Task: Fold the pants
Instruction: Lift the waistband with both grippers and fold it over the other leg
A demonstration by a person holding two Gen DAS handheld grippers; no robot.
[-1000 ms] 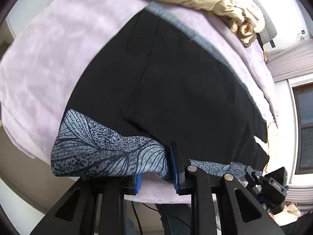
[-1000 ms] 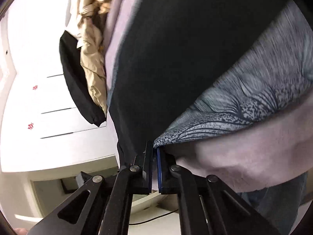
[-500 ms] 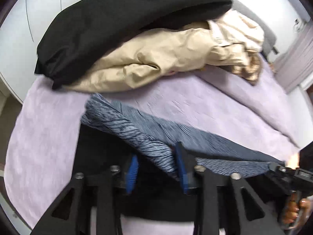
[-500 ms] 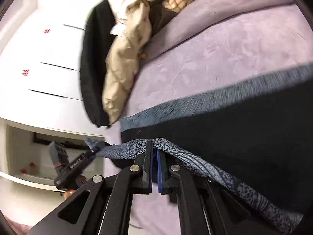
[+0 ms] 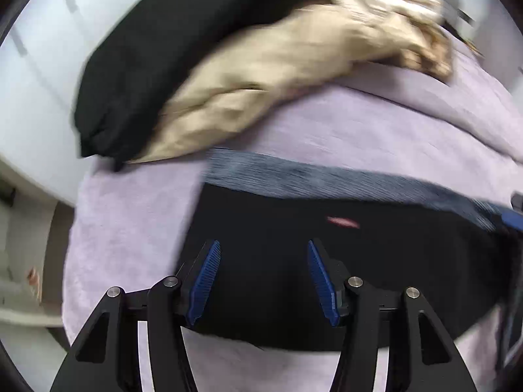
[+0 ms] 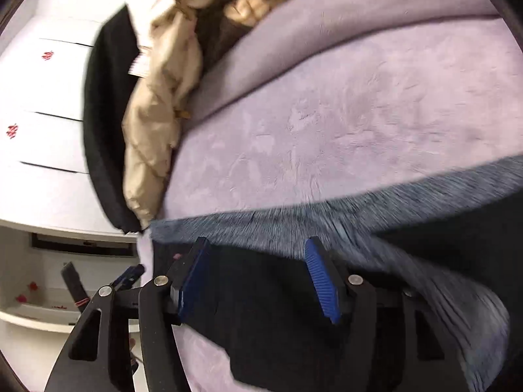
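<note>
The pants [image 5: 327,261] are black with a blue-grey patterned band [image 5: 327,179] along their far edge, lying folded on a lilac blanket [image 5: 359,124]. My left gripper [image 5: 261,281] is open and empty, just above the black cloth. In the right wrist view the same pants [image 6: 261,310] lie under my right gripper [image 6: 258,277], which is open and empty, its blue pads spread over the patterned band [image 6: 359,209]. The tip of the left gripper [image 6: 127,276] shows at the pants' left edge.
A beige quilted jacket [image 5: 278,65] and a black garment [image 5: 157,49] are piled at the far side of the blanket [image 6: 359,114]. White cabinet doors [image 6: 39,98] and an open shelf [image 6: 49,294] stand beyond the bed's left edge.
Both grippers carried the patterned edge of the pants forward over the black part, then opened and let it go. The pants now lie folded over.
</note>
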